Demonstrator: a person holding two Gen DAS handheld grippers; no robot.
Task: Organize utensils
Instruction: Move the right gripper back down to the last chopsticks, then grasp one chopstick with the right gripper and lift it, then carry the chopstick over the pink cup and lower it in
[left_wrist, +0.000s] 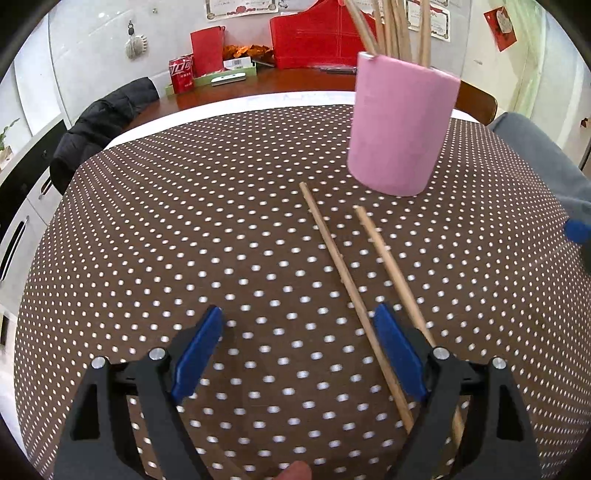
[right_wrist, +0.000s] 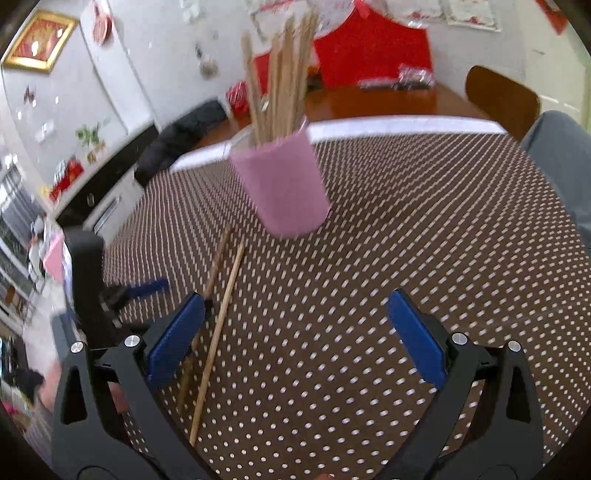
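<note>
Wooden chopsticks (left_wrist: 352, 291), two of them, are lying on my dotted brown tablecloth (left_wrist: 184, 240) near the pink round cup (left_wrist: 400, 125). My left tongs (left_wrist: 299, 325) and right tongs (right_wrist: 295, 310) are hanging wide open, holding nothing.

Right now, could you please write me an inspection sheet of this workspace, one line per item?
Surface: brown polka-dot tablecloth with a white strip at its far edge.
Job's things: pink cup upright, holding several chopsticks; two loose chopsticks lying side by side on the cloth in front of it.
Clutter: nothing seen on the cloth.
Grippers: left gripper open, empty, one loose chopstick between its fingers; right gripper open, empty, loose chopsticks by its left finger.
Cables: nothing seen.
Surroundings: wooden table behind with red cans and red bag; dark jacket on a chair; right view is motion-blurred.
</note>
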